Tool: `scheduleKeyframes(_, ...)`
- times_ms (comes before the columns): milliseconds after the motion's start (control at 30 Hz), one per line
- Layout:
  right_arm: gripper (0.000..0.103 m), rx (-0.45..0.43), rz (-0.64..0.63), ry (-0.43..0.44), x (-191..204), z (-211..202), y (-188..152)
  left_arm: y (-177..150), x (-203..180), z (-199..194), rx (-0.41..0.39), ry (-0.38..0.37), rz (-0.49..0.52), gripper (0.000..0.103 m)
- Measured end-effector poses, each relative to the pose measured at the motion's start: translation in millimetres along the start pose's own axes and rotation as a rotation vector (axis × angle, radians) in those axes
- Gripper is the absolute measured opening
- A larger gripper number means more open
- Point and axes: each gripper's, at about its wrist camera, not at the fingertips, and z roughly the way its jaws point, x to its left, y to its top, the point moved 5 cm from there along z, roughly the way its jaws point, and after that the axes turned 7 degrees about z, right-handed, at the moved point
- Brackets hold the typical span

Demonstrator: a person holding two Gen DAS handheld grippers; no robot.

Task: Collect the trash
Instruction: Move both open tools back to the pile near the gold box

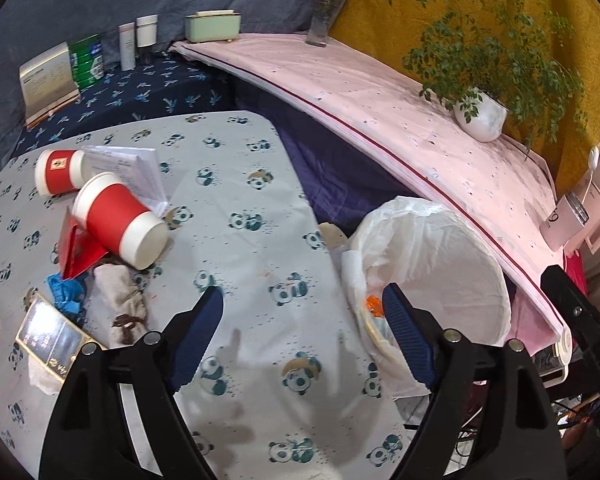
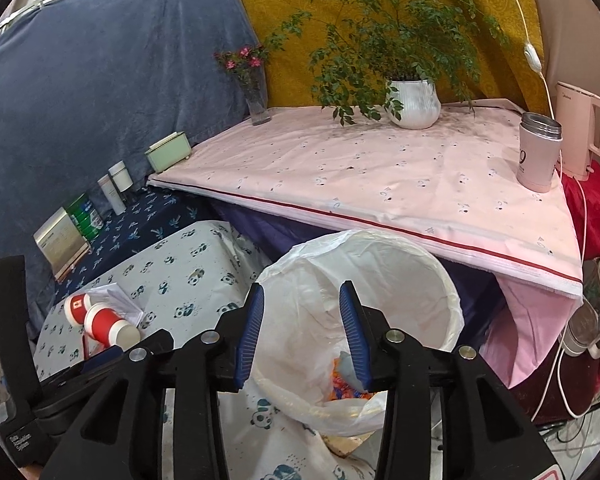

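Currently both grippers hang empty, jaws wide: the right gripper [image 2: 302, 332] over the lined trash bin [image 2: 452, 300], the left gripper [image 1: 302, 332] above the panda-print table [image 1: 240, 184]. Red paper cups [image 1: 120, 220] lie far left; approach them sideways, gripping gently to avoid crushing.

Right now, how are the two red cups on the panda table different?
The near red cup looks bigger and shows its closed white base, while the far red cup looks smaller and shows a square label. The near cup leans on red card scraps; the far cup lies beside folded paper. Both are red with white bands, tipped over.
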Motion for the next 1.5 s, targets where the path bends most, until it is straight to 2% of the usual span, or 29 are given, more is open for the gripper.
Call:
scheduleKeyframes(700, 0.04, 0.087, -0.146, 0.124, 105, -12, -59, -46, 138, -43, -0.001, 0.151, -0.204, 0.081)
scheduleKeyframes(1167, 0.04, 0.163, -0.232, 0.178, 165, -3, -103, -78, 202, -55, 0.02, 0.2, -0.291, 0.081)
scheduleKeyframes(1500, 0.04, 0.216, -0.279, 0.194, 191, 12, -128, -104, 228, -53, 0.055, 0.206, -0.325, 0.081)
